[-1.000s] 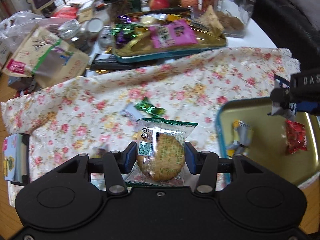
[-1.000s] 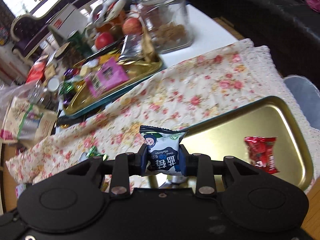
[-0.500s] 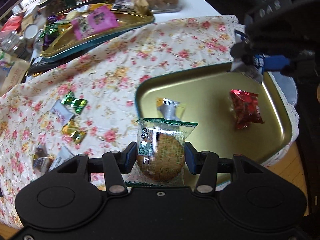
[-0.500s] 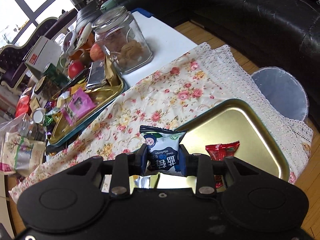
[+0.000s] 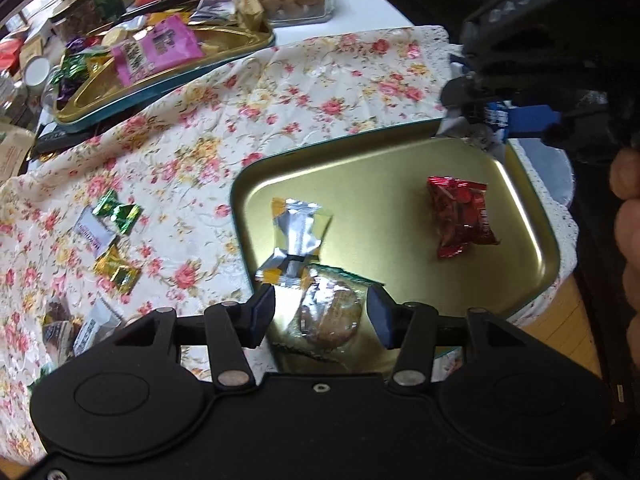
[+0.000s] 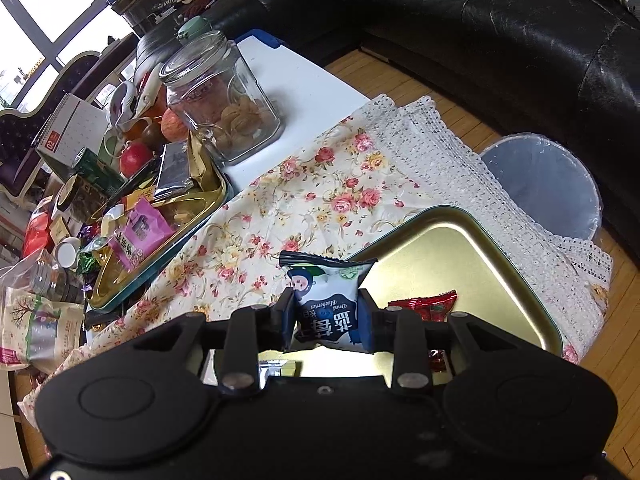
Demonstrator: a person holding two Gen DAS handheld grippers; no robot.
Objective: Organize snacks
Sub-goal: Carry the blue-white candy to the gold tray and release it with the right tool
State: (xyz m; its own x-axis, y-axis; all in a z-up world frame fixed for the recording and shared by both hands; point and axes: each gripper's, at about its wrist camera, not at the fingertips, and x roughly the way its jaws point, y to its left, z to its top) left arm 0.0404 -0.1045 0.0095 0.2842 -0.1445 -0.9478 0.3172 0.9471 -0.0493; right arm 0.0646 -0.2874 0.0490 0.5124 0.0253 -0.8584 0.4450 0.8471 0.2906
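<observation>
A gold tray with a teal rim (image 5: 400,168) holds a red packet (image 5: 460,216) and a silver-and-orange packet (image 5: 298,232). My left gripper (image 5: 322,314) hangs open over the tray's near corner. A clear-wrapped round cookie (image 5: 330,316) shows blurred below its fingers, with a gap at each pad. My right gripper (image 6: 326,320) is shut on a blue-and-white snack packet (image 6: 326,308) above the same tray (image 6: 460,248). The left wrist view shows the right gripper (image 5: 480,120) at the tray's far right corner. The red packet (image 6: 428,304) peeks out behind its right finger.
Several loose candies lie on the floral cloth left of the tray, among them a green one (image 5: 116,212) and a gold one (image 5: 116,270). A second, crowded tray (image 5: 180,80) and a glass jar (image 6: 220,100) stand at the back. A bin (image 6: 548,188) and a black sofa lie beyond the table's edge. A person's hand (image 5: 628,208) is at the right.
My left gripper swung right from the cloth to over the gold tray, and the cookie has slipped out of its pads and dropped. The right gripper shifted along the tray's far edge, its packet still gripped.
</observation>
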